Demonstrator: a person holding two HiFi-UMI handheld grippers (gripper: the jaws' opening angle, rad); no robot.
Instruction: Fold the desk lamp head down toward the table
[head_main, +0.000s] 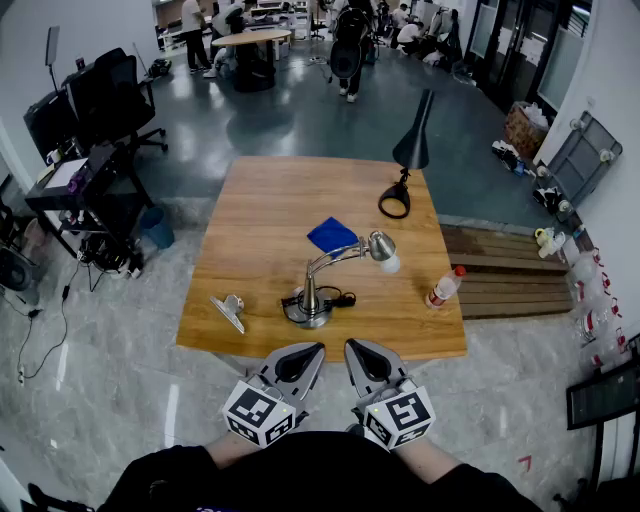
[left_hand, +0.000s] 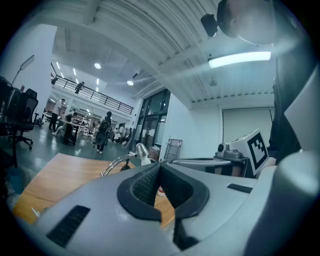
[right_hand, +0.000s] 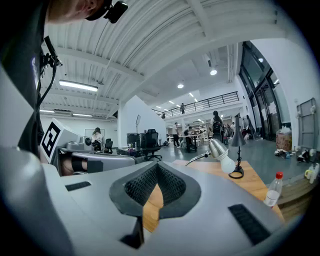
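L gripper (head_main: 301, 359) & R gripper (head_main: 364, 358): side by side close to the body, short of the tabletop (head_main: 250, 200) edge; both roughly level, aimed fwd at it.
L gripper view: jaws closed tip to tip, nothing between the pads; R gripper view: same, closed and empty; neither touches anything.

Tabletop, near edge: metal clip (head_main: 229, 311) at near-left corner; lamp (head_main: 335, 259) just ahead of both grippers, round base near the front edge w/ black cord curled beside it.
Lamp neck arches up from base and over to the right; head (head_main: 380, 245) at its end, white bulb slanting down-right; head sits above the wood, not on it (R gripper view shows clear air under the bulb).
Bottle (head_main: 444, 288), red cap, near the right edge, well apart from the lamp.
Cloth (head_main: 332, 235), blue, flat just beyond the neck.
Black lamp (head_main: 411, 148) at far-right corner, cone shade upright on its ring base.

Beyond: office chairs at left, low wooden platform at right, ppl around a round table far back.

Progress (judgement): silver lamp taken as the target, being nearest; fold not begun, head up on its arch. Left to do: reach in, open a gripper, take head or neck end, press it down toward the tabletop; other gripper prob. needed on the base to stop it tipping.
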